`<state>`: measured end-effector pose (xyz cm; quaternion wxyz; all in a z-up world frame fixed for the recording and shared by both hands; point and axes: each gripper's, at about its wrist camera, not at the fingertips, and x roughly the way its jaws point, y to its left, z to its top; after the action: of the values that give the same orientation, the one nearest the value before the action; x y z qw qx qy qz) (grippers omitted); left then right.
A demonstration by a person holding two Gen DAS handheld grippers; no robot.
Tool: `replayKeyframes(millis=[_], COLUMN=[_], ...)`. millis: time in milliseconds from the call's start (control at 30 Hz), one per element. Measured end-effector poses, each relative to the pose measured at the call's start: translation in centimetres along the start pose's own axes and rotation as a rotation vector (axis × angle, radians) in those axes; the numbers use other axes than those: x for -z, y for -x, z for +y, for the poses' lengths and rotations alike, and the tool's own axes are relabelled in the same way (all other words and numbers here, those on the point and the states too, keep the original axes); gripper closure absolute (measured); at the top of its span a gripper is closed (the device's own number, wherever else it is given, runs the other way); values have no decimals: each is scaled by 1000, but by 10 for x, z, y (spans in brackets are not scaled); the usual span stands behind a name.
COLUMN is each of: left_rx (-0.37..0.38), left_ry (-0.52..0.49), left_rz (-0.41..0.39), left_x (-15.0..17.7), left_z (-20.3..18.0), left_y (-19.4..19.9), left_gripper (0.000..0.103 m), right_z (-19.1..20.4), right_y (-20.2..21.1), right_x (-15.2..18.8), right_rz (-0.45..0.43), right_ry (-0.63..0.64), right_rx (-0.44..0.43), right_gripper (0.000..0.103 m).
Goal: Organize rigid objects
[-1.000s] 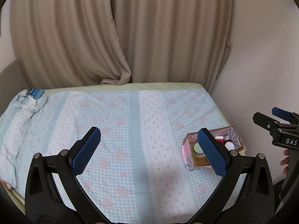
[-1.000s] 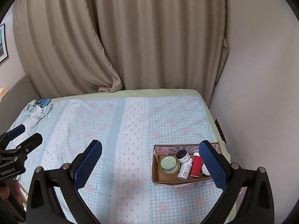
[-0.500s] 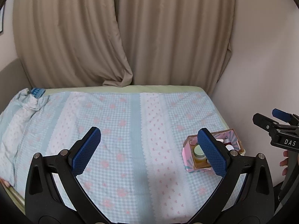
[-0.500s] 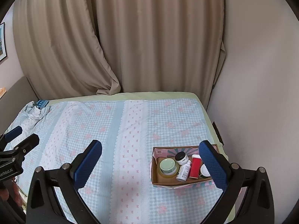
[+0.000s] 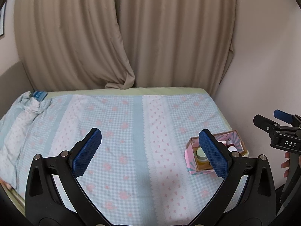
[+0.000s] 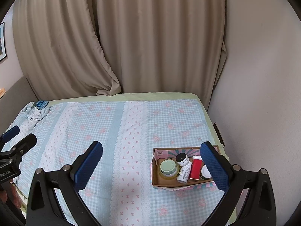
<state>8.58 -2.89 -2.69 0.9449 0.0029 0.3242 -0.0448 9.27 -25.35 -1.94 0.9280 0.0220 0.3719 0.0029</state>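
Observation:
An open cardboard box (image 6: 156, 177) with pink patterned flaps sits near the bed's right edge. Inside it are a jar with a pale green lid (image 6: 168, 167), a small black-capped white jar (image 6: 182, 159), a white bottle (image 6: 184, 174) lying tilted, a red container (image 6: 196, 168) and a white-lidded jar (image 6: 205, 171) partly hidden by a finger. My right gripper (image 6: 151, 167) hangs open above the bed, empty. My left gripper (image 5: 150, 150) is also open and empty; the box (image 5: 191, 166) shows behind its right finger. Each gripper appears at the edge of the other's view.
A blue-checked floral blanket (image 6: 116, 131) covers the bed, bunched at the far left where a small blue patterned item (image 6: 41, 104) lies. Beige curtains (image 6: 131, 37) hang behind. A white wall (image 6: 263, 94) stands close on the right. A person's fingers (image 5: 286, 166) hold the right gripper's handle.
Both grippers have drawn back and up slightly, so the bed and box look a little farther and lower. Both stay open; the box's contents are unmoved.

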Motion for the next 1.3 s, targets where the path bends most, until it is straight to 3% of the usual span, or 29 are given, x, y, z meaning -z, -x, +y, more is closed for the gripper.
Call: replayKeyframes(millis=[1300], left_rx=[-20], left_ry=[-34], left_rz=[-4], left_x=[0], left_z=[-8], left_y=[7], left_gripper=[0], right_z=[-5], right_y=[2], right_x=[0], right_rz=[-2], right_ry=[-5], right_rx=[10], right_gripper=[0])
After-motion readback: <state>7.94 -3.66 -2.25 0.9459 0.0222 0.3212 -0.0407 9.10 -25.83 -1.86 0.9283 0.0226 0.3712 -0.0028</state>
